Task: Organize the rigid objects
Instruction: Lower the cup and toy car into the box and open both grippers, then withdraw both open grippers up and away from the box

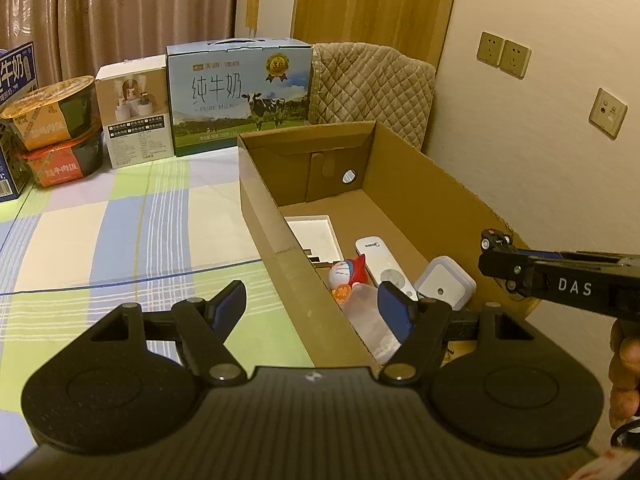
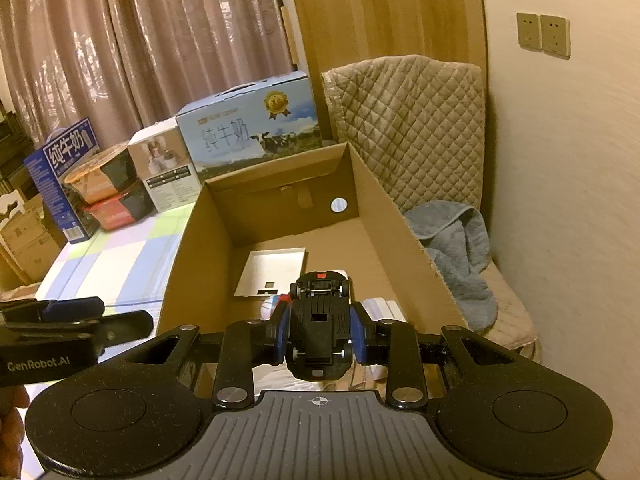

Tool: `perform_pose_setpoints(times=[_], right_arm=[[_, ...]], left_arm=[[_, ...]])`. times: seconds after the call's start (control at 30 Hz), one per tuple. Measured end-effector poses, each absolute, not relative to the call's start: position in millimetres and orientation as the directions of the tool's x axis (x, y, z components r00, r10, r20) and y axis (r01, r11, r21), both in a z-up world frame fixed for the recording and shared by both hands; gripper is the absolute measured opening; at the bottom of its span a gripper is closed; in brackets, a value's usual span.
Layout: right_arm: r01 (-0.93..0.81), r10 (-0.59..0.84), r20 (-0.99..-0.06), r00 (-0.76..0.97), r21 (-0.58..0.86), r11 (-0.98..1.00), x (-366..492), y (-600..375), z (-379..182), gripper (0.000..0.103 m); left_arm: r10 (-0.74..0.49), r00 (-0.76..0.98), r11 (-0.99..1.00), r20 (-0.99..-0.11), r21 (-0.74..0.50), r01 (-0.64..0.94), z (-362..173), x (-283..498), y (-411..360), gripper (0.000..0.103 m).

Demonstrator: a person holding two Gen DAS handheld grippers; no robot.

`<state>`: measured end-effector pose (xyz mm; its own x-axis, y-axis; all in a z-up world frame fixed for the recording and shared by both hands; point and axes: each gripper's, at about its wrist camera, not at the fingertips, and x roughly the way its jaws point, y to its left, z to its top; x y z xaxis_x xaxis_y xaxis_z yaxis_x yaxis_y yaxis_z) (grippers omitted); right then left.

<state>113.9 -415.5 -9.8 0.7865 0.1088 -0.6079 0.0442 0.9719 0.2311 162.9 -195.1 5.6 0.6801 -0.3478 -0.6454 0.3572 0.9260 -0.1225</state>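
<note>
An open cardboard box point(image 1: 272, 216) point(image 2: 192, 264) stands on the checked tablecloth. Inside lie a flat white box point(image 1: 316, 236) point(image 2: 276, 272), a white remote point(image 1: 380, 260), a small blue-and-red cartoon figure point(image 1: 348, 274), a white square device point(image 1: 444, 282) and a clear plastic item point(image 1: 368, 316). My right gripper point(image 2: 320, 312) point(image 1: 496, 256) is shut on a black toy car point(image 2: 318, 288) point(image 1: 496, 238), underside up, above the box's near end. My left gripper point(image 1: 311, 294) point(image 2: 120, 314) is open and holds nothing, straddling the box's left wall.
At the table's back stand a blue milk carton point(image 1: 240, 96), a white product box point(image 1: 134, 116), two stacked instant-food bowls point(image 1: 56, 128) and another blue carton point(image 2: 64, 176). A quilted chair point(image 2: 408, 128) with a grey towel point(image 2: 456, 256) sits right of the box, against the wall.
</note>
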Motion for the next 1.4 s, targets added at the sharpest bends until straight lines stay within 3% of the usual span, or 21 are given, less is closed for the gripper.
perform_pose_setpoints(times=[0.93, 1.0, 1.07, 1.4], right_arm=[[0.031, 0.141, -0.605, 0.783, 0.264, 0.964, 119.0, -411.6, -12.3, 0.028], [0.030, 0.152, -0.597, 0.787, 0.283, 0.959, 121.3, -414.2, -12.0, 0.034], [0.046, 0.150, -0.587, 0.796, 0.305, 0.951, 121.9, -417.9, -11.0, 0.057], [0.075, 0.138, -0.585, 0.799, 0.325, 0.943, 117.2, -427.3, -9.3, 0.059]], left_arm=[[-0.345, 0.676, 0.929, -0.651, -0.134, 0.345, -0.4, 163.2, -193.3, 0.068], [-0.342, 0.677, 0.930, -0.651, -0.133, 0.342, -1.0, 163.5, -191.7, 0.068], [-0.340, 0.678, 0.932, -0.652, -0.134, 0.337, -1.5, 163.6, -190.4, 0.069], [-0.336, 0.680, 0.934, -0.651, -0.138, 0.329, -2.3, 162.9, -186.6, 0.070]])
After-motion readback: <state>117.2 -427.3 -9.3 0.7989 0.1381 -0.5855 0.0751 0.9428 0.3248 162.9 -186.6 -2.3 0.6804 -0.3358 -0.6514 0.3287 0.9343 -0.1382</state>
